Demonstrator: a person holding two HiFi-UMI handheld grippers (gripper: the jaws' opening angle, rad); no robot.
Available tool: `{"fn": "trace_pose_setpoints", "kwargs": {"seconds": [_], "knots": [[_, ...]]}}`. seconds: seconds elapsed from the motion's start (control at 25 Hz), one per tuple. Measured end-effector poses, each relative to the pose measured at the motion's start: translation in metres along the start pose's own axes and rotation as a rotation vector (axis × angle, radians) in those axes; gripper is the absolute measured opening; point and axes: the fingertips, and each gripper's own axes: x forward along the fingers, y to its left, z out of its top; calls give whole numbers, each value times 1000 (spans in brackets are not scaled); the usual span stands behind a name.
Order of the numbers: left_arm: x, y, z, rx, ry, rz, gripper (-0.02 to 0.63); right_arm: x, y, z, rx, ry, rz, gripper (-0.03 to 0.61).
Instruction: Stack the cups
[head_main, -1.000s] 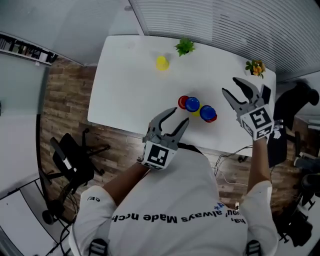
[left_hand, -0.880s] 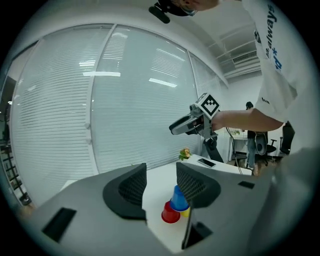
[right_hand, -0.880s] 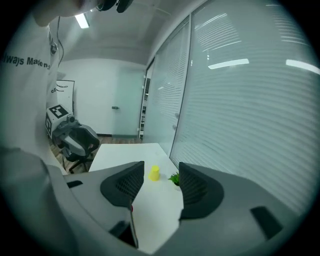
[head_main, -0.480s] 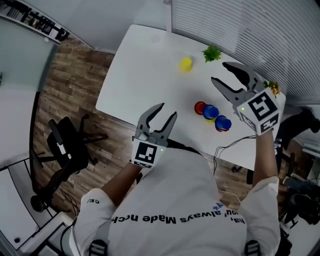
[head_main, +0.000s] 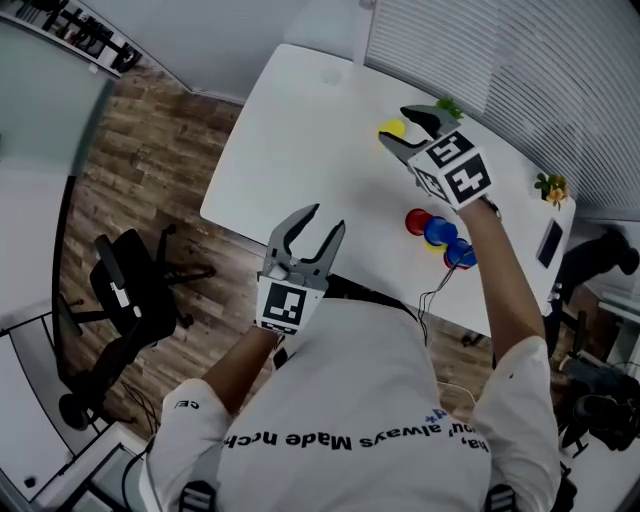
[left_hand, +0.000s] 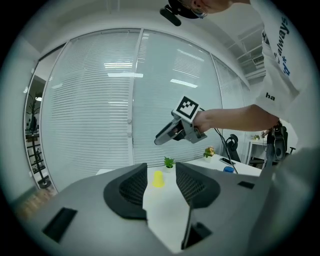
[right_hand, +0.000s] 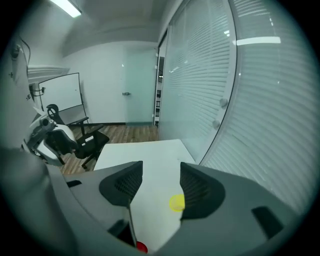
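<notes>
Swinging away from the red and blue cups (head_main: 437, 232) by the surface's (head_main: 300, 130) near edge, the right claw (head_main: 398, 128) is hovering over the yellow cup (head_main: 392, 128) near the far edge, opening, gripping nothing; a plant (head_main: 449, 106) is standing just behind, while the left claw (head_main: 325, 218) is hanging open, empty

The person's shirt (head_main: 345, 375) reads "always Made" (upside down, rest unclear).
</notes>
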Motion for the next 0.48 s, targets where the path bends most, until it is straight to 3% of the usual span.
{"fn": "trace_pose_setpoints", "kwargs": {"seconds": [0.32,0.48], "knots": [[-14,28,-6,-25,-2,36,199,91,-48,-71,117,242,-109,257],[-19,35,-13,-43,7,49,199,120,-58,-107,180,360,-104,268]]}}
